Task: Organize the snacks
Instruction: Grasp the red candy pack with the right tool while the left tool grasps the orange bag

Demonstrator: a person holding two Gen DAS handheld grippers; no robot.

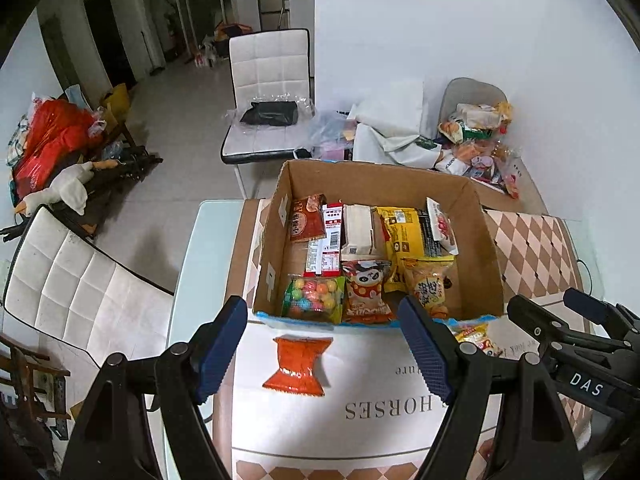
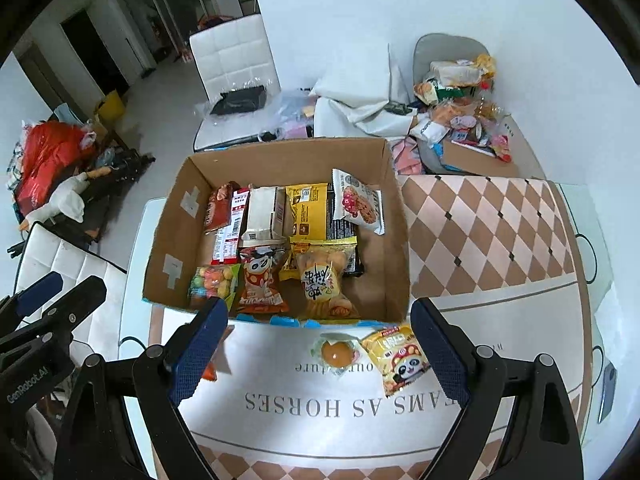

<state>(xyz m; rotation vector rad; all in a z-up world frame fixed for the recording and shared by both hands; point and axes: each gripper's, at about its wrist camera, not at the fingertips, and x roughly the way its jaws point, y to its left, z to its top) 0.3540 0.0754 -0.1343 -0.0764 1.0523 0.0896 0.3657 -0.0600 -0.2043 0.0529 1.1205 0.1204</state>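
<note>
The left tool stands part open and empty, the right tool wide open and empty. The box fills mid-frame. On the worktop just below it, the orange packet lies between the left tool's jaws, long axis up-frame; jelly cup and panda packet lie by the right.

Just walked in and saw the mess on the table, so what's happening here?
A person holding a gripper in each hand is sorting snacks into a brown cardboard box on the table. The box already holds rows of packets. Both the left gripper and the right gripper hover open and empty in front of it. Three snacks are not yet boxed: an orange pinched wrapper, a round clear-wrapped orange jelly and a yellow panda-print packet.
</note>
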